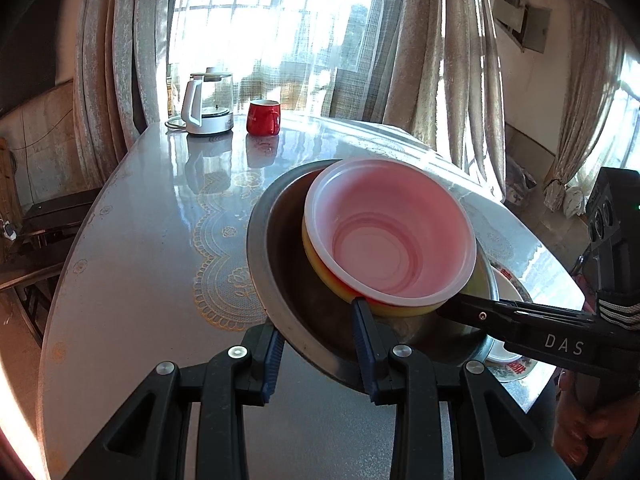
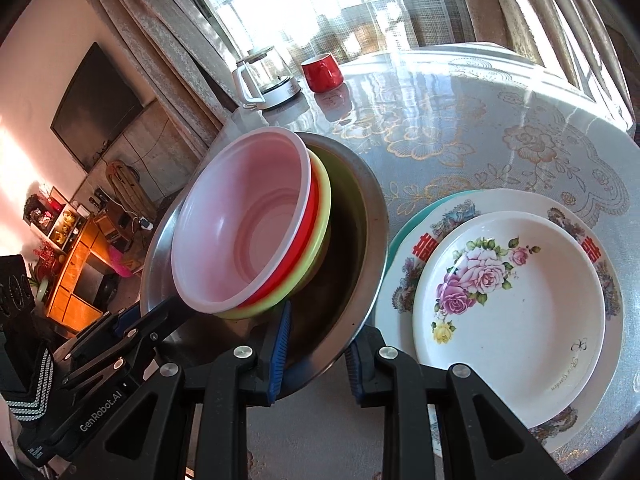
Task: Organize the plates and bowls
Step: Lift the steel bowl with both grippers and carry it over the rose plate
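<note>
Black left tool (image 2: 168,312) marked "GenRobot.AI", right tool (image 1: 452,312) "DAS"; both straddle steel basin (image 1: 280,300) rim, parted.

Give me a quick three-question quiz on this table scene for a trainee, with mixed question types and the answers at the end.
1. True or false: the pale pink plastic bowl is the top one of the nested bowls.
2. Multiple choice: the left tongs and right tongs each straddle the rim of which item? A. a red ceramic mug. B. the round stainless steel basin. C. a rose-patterned plate.
3. Fill in: the stack of round plates beside the basin holds ___ plates.

Key: 1 true; 2 B; 3 three (a small rose plate, a larger decorated one, a teal one underneath).
</note>
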Motion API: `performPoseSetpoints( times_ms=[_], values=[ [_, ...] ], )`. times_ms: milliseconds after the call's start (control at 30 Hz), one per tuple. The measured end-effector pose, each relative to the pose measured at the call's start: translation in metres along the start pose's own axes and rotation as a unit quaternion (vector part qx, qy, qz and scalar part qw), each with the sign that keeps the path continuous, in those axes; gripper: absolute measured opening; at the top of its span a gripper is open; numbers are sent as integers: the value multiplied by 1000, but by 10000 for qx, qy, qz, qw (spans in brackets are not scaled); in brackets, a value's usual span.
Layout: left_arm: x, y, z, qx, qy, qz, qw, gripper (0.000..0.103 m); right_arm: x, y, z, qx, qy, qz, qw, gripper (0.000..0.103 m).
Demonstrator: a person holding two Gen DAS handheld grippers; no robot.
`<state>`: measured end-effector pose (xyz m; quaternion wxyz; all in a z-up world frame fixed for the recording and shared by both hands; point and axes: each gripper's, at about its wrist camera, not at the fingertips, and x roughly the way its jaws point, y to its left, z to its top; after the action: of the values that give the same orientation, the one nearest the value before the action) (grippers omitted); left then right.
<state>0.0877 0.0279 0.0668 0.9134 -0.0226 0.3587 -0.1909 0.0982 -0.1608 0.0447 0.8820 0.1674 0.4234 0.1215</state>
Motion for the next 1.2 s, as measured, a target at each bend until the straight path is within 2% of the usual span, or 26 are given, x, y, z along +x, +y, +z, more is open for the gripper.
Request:
performPoseSetpoints(
  times_ms=[333,767,967,1200],
  values=[
    [8,-51,20,446,-110,-459,9979,33,-50,-36,-1,285,-455,-304,9981,25],
    [30,-114,19,834,81,-1011,9913,33,-96,-90,-19,852,-716,-734,9911,25],
    [38,-128,11,915,233,-1087,9896,34,-99,-106,-26,1036,-685,-835,9887,25],
    [45,-132,3,882,340,-999,9905,34,-92,-116,-32,1163,-567,-829,9881,25]
  ],
)
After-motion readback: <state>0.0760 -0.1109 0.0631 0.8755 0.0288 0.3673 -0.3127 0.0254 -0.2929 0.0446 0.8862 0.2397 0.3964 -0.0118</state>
